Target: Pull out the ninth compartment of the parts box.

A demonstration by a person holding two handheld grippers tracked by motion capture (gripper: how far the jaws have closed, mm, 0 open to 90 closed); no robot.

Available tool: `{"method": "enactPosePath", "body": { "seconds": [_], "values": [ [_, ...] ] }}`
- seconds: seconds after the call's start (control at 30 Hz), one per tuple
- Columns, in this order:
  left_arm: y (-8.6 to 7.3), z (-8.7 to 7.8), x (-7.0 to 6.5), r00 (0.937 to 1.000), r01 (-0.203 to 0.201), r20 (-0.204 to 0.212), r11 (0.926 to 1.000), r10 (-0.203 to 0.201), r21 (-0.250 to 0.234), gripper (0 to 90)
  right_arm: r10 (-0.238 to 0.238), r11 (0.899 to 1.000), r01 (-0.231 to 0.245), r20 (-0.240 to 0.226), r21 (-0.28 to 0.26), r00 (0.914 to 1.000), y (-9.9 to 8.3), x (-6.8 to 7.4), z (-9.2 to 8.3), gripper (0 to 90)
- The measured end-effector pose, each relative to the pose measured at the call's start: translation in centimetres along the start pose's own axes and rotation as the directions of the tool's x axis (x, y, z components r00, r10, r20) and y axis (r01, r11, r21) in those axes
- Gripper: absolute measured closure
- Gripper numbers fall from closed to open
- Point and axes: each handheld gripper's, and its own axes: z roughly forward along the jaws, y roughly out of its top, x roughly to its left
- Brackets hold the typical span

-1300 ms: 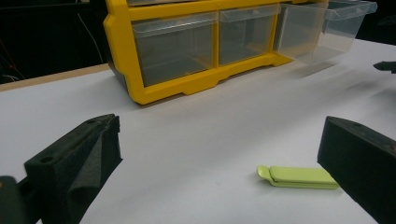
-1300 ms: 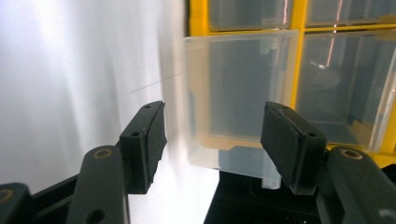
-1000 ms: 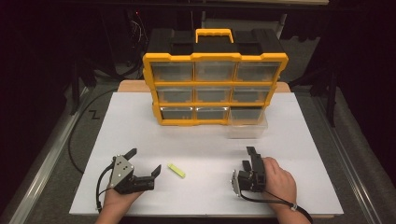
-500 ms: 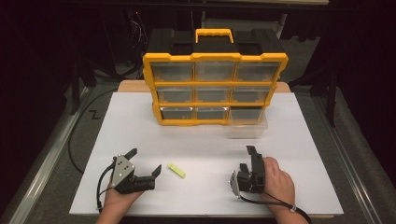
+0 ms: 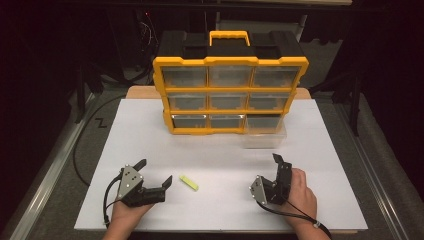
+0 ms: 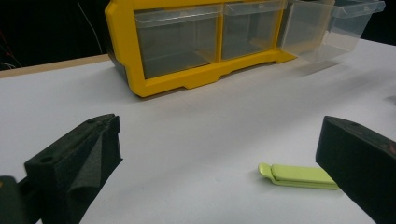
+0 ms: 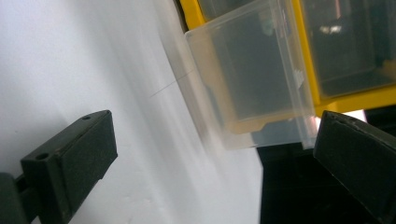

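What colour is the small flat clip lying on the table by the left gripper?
Light yellow-green clip; clearest in the left gripper view.

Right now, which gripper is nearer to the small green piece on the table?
Left. The left gripper is open just beside the green piece, which lies off its right jaw tip. The right gripper is open much farther away, across the white table.

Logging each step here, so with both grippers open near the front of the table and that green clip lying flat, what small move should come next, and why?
Probably ease the left gripper right and down over the green clip. Its fingers stand open and empty, the clip lies just beside one of them, and the pulled-out clear drawer of the yellow organizer looks ready to take it.
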Motion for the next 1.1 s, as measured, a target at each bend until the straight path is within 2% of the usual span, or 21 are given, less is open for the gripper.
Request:
{"method": "enactPosePath", "body": {
  "seconds": [0.13,0.23,0.27,0.37,0.47,0.5,0.53,0.57,0.63,0.73,0.77,0.8,0.87,0.9,0.93,0.97,1.03,1.1],
  "values": [
    [0.0,0.1,0.0,1.0000,0.006,0.002,0.9999,-0.006,0.012,0.8,0.089,0.996,-0.089,-0.031,0.009,0.9955,-0.3,-0.3,-0.1,0.7],
    [0.0,0.2,0.0,1.0000,0.001,0.000,0.9999,-0.001,0.012,0.5,0.163,0.987,-0.163,-0.060,0.007,0.9848,-0.4,-0.6,-0.2,0.8],
    [0.0,0.2,0.0,1.0000,-0.001,0.000,1.0000,0.001,0.010,0.5,0.205,0.979,-0.205,-0.056,0.006,0.9772,-0.4,-0.5,-0.2,0.7],
    [0.0,0.3,0.0,1.0000,-0.005,-0.003,1.0000,0.005,0.006,0.4,0.285,0.958,-0.286,-0.077,0.006,0.9553,-0.6,-0.8,-0.3,0.8],
    [0.0,0.3,-0.1,0.9996,-0.021,-0.019,0.9998,0.021,-0.004,0.3,0.366,0.930,-0.367,-0.125,0.010,0.9222,-0.7,-1.1,-0.3,0.8],
    [0.1,0.3,-0.1,0.9995,-0.025,-0.021,0.9997,0.025,-0.008,0.3,0.399,0.916,-0.401,-0.147,0.015,0.9053,-0.8,-1.1,-0.3,0.8],
    [0.1,0.3,-0.1,0.9994,-0.025,-0.022,0.9996,0.025,-0.011,0.3,0.421,0.905,-0.424,-0.162,0.016,0.8924,-0.9,-1.2,-0.3,0.8],
    [0.1,0.3,-0.1,0.9992,-0.031,-0.024,0.9994,0.030,-0.013,0.3,0.438,0.897,-0.442,-0.169,0.016,0.8831,-0.9,-1.2,-0.3,0.8],
    [0.1,0.4,-0.2,0.9990,-0.040,-0.021,0.9991,0.040,-0.011,0.3,0.480,0.874,-0.485,-0.191,0.021,0.8562,-1.0,-1.3,-0.2,0.8],
    [0.1,0.4,-0.2,0.9987,-0.044,-0.025,0.9989,0.044,-0.013,0.3,0.551,0.828,-0.560,-0.227,0.030,0.8031,-1.2,-1.5,-0.1,0.8],
    [0.2,0.4,-0.1,0.9988,-0.042,-0.027,0.9990,0.041,-0.016,0.3,0.585,0.803,-0.596,-0.240,0.034,0.7747,-1.3,-1.6,-0.1,0.8],
    [0.2,0.4,-0.1,0.9988,-0.039,-0.031,0.9991,0.038,-0.019,0.4,0.607,0.784,-0.620,-0.249,0.034,0.7542,-1.5,-1.7,0.0,0.8],
    [0.2,0.3,0.0,0.9987,-0.039,-0.033,0.9991,0.038,-0.018,0.3,0.656,0.738,-0.673,-0.284,0.047,0.6993,-1.7,-1.9,0.1,0.8],
    [0.2,0.4,0.1,0.9987,-0.038,-0.034,0.9991,0.037,-0.019,0.4,0.673,0.719,-0.693,-0.294,0.049,0.6782,-1.8,-1.9,0.2,0.8],
    [0.2,0.4,0.1,0.9987,-0.036,-0.036,0.9992,0.036,-0.016,0.4,0.683,0.708,-0.705,-0.302,0.047,0.6652,-1.9,-2.0,0.2,0.8],
    [0.2,0.4,0.1,0.9989,-0.033,-0.035,0.9994,0.032,-0.012,0.4,0.700,0.686,-0.726,-0.316,0.048,0.6399,-2.0,-2.1,0.2,0.8],
    [0.2,0.4,0.2,0.9991,-0.022,-0.036,0.9997,0.021,-0.010,0.4,0.729,0.647,-0.760,-0.336,0.056,0.5962,-2.1,-2.2,0.3,0.9],
    [0.2,0.5,0.2,0.9989,-0.024,-0.040,0.9997,0.024,0.006,0.4,0.748,0.621,-0.781,-0.352,0.071,0.5631,-2.2,-2.2,0.3,0.9]
  ]
}}
